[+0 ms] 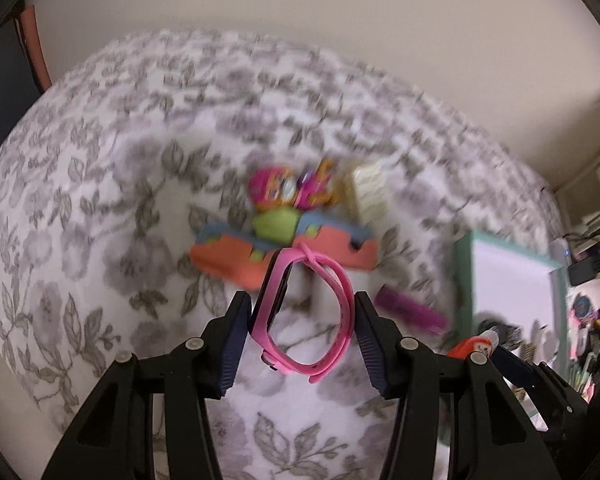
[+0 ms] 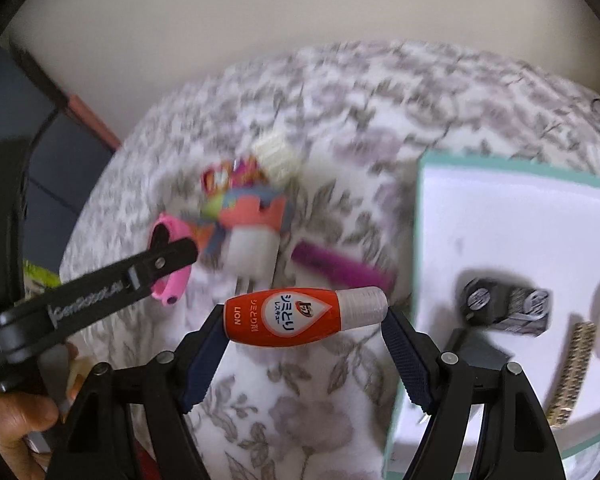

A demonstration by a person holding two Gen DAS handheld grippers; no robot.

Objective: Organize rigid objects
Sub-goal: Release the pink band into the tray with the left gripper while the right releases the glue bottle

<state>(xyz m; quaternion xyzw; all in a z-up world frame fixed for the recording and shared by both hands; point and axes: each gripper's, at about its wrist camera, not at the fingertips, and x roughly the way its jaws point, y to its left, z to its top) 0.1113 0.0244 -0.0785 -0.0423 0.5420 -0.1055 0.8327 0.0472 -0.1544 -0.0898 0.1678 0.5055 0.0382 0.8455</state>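
The left claw (image 1: 300, 332) pinches a pink wristband watch (image 1: 300, 320); its blue ribbed pads (image 1: 232, 344) press on either side of the band's loop, and the watch hangs clear of the floral bedspread (image 1: 80, 200) below. In the right wrist view the same claw (image 2: 172, 264) reaches in from the left with the pink band (image 2: 172, 256) caught at its tip, and part of a person's hand (image 2: 16, 424) shows at the lower left edge.

The right claw (image 2: 306, 316) grips an orange stain-remover bottle (image 2: 288, 316) with a white cap, lying crosswise between the pads (image 2: 204, 360), cap end to the right. The bottle is lifted off the bed.

Farther away on the bedspread lies a loose cluster: an orange and blue foam puzzle piece (image 1: 284, 252), a yellow-green round item (image 1: 276, 224), a pink and orange toy (image 1: 288, 188) too blurred to name, and a cream ribbed block (image 1: 366, 192). A white plug adapter (image 2: 252, 252) sits just nearer than the foam piece, and a purple stick-shaped thing (image 2: 340, 268), perhaps a comb, lies to its right.

To the right stands a white tray with a mint-green rim (image 2: 420, 216). In it rest a black and silver boxy item (image 2: 504, 308), a gold patterned strip (image 2: 572, 372) and something white and round at the far right edge.
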